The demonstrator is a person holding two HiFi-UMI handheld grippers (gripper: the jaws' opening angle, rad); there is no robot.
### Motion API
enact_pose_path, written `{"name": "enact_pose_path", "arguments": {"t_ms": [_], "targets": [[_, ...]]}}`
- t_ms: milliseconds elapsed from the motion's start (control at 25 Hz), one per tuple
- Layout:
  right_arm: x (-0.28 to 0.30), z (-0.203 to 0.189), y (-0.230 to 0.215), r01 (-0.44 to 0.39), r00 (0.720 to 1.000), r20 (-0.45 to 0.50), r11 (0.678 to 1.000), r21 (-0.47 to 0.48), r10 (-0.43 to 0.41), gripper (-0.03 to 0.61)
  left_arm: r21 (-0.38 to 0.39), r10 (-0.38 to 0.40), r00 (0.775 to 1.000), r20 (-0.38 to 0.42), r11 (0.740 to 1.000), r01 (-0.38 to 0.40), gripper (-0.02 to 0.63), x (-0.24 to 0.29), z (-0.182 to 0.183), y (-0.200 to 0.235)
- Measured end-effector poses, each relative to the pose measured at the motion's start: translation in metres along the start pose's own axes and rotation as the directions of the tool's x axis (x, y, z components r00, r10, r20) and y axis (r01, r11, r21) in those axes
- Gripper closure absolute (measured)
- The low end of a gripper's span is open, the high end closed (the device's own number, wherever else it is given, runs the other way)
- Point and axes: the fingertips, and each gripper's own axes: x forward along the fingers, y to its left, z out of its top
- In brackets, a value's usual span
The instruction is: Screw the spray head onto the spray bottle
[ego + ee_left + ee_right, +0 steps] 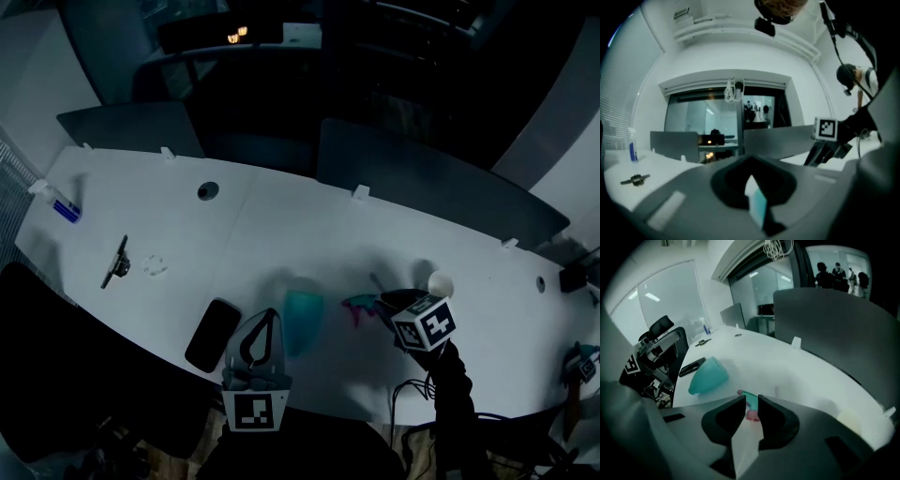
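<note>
A teal spray bottle (303, 322) lies on its side on the white table (281, 234), near the front edge; the right gripper view shows the bottle (708, 375) with its narrow end toward the left gripper. My left gripper (270, 317) rests just left of it with its jaws shut (751, 180); a teal sliver shows at their tips, and I cannot tell whether it is pinched. The teal spray head (361, 305) with a pink trigger lies right of the bottle. My right gripper (382, 305) tilts down over it, jaws a little apart (751, 401), the spray head (750, 408) just beyond the tips, untouched.
A black phone (214, 335) lies left of the left gripper. Farther left are a black tool (117, 261), a white ring (155, 265) and a small blue-labelled bottle (61, 204). A white cup (441, 283) stands behind the right gripper. Grey divider panels (422, 178) line the far edge.
</note>
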Motion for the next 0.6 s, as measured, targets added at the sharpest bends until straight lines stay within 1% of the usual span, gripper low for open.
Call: {"name": "enact_pose_path", "arguments": {"t_ms": [80,160,280,400,520,600], "targets": [[0.01,-0.007,-0.005,-0.04,0.993,-0.109,0.999,0.021,0.042,0.497,-0.075,0.031,0.999,-0.008,0.997,-0.031,0.614,0.0,-0.004,0.003],[0.018,-0.014,-0.005,-0.074,0.976,-0.202,0.996,0.046,0.082,0.496,-0.105,0.05,0.999,-0.014,0.993,-0.051,0.614,-0.001,-0.006,0.007],[0.027,-0.026,-0.001,-0.117,0.944,-0.302,0.99,0.074,0.134,0.497,-0.113,0.069,0.997,-0.02,0.991,-0.071,0.614,-0.002,-0.008,0.014],[0.036,-0.034,0.004,-0.14,0.914,-0.371,0.986,0.094,0.165,0.495,-0.122,0.091,0.996,-0.024,0.988,-0.093,0.614,-0.003,-0.01,0.022],[0.041,-0.038,0.003,-0.15,0.886,-0.424,0.981,0.12,0.187,0.477,-0.115,0.099,0.995,-0.021,0.988,-0.1,0.614,-0.002,-0.01,0.026],[0.046,-0.042,0.003,-0.149,0.865,-0.463,0.98,0.128,0.192,0.428,-0.118,0.105,0.994,-0.019,0.987,-0.107,0.614,-0.002,-0.01,0.029]]}}
